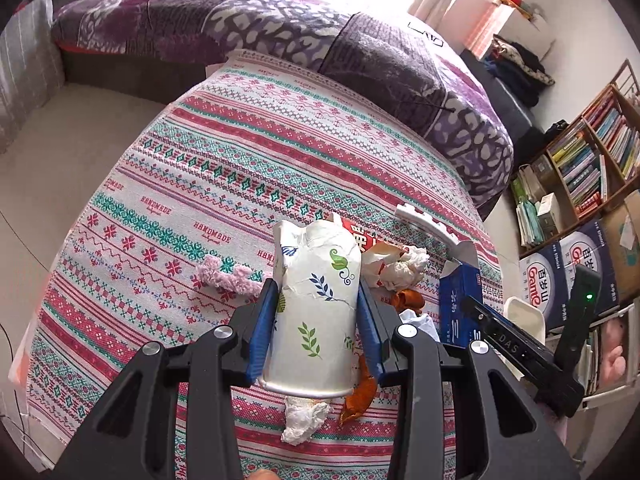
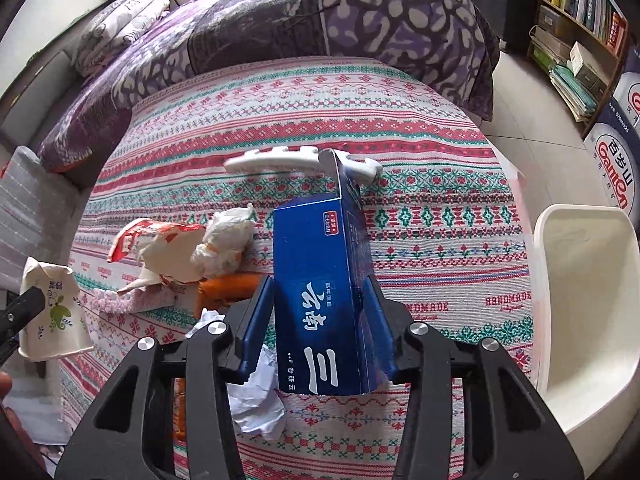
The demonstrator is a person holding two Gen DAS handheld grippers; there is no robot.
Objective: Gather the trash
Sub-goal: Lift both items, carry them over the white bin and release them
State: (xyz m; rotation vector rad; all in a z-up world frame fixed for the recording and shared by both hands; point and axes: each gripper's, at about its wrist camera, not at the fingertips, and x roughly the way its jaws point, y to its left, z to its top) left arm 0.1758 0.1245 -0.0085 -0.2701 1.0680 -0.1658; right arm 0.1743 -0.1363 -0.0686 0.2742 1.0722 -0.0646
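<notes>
both grippers loaded. left gripper (image 1: 316,300) clamped on the crumpled paper cup (image 1: 316,300), rim toward the camera, long axis along the fingers, held over the patterned cloth (image 1: 180,184). right gripper (image 2: 320,304) clamped on the blue carton (image 2: 320,300), long axis also along its fingers, open flap at the far end. white bin (image 2: 584,320) lies off the right edge of the cloth, just beside the right gripper, so judged the nearer 1; the left must cross over the remaining pile of wrappers (image 2: 176,256).
</notes>
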